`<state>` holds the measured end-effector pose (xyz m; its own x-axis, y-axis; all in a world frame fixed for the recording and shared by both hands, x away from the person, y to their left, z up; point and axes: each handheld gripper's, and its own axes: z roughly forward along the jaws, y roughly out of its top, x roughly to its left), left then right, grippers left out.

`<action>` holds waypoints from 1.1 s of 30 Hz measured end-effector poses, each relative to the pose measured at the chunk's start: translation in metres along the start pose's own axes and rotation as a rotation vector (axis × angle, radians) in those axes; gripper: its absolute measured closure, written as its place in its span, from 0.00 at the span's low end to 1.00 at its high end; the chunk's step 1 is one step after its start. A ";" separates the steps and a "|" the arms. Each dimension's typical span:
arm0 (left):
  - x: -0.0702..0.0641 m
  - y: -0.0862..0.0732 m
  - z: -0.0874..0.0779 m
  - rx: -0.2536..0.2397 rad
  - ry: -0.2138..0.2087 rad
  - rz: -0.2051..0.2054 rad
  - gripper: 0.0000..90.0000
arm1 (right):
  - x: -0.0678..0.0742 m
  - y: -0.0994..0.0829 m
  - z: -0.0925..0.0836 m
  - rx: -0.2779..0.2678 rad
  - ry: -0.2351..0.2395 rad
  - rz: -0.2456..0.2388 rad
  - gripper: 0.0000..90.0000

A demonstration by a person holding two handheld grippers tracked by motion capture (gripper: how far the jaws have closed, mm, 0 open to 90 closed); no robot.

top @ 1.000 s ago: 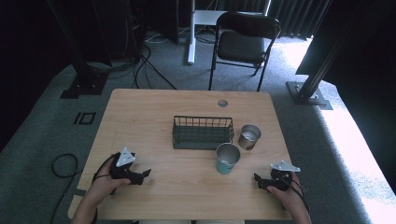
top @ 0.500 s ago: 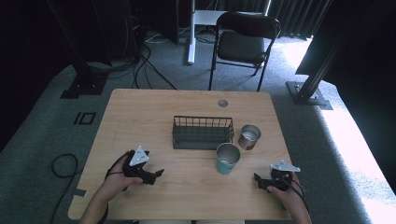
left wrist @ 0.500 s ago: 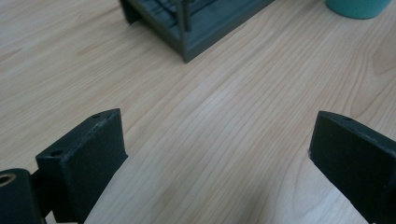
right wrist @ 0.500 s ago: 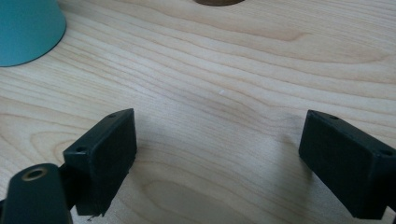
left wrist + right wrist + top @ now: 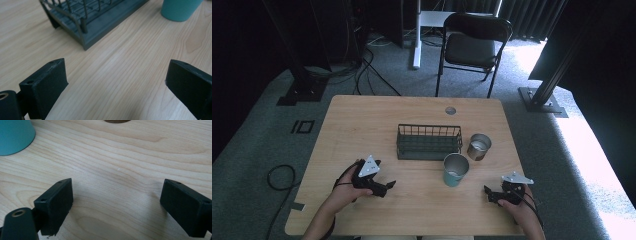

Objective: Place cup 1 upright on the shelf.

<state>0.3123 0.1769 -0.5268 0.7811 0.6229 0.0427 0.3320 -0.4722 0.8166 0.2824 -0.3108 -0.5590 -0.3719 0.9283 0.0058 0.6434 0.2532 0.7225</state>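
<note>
A: The left gripper (image 5: 381, 186) is hovering low over the tabletop (image 5: 362, 115), jaws spread wide with nothing but bare wood between them.

B: And ahead of those jaws the wire rack (image 5: 87, 17) is sitting up to the left, with the teal cup (image 5: 180, 8) off beyond the right jaw. Looks to me like that cup is what the left hand is lining up for.

A: The right gripper (image 5: 492, 195) is resting near the table's front edge, jaws also parted and holding nothing. From its own camera the teal cup is peeking in past the left jaw, well apart from it.

B: From above, the cup is standing upright just in front of the rack, with a steel cup (image 5: 479, 146) close beside it, past the rack's end.

A: So what's the danger from here?

B: I'm thinking the approach line. The cup is standing off to the side of the gap, not in front of it, so a straight push would be clipping it with the right jaw and tipping it.

A: And swinging wide the other way would be catching the rack's corner.

B: Closing too low on that tapered wall could also be squeezing the cup upward and out.
</note>
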 end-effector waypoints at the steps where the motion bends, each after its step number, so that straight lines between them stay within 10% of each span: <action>1: -0.001 0.002 0.001 -0.004 0.000 0.002 0.05 | 0.000 0.000 0.000 0.000 0.000 0.001 0.12; 33: -0.049 0.061 0.053 -0.067 -0.159 0.114 0.05 | 0.000 0.000 0.000 -0.001 0.001 0.001 0.12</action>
<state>0.3226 0.0847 -0.5096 0.8869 0.4592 0.0497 0.2050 -0.4878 0.8486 0.2824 -0.3108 -0.5590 -0.3718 0.9283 0.0069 0.6433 0.2523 0.7229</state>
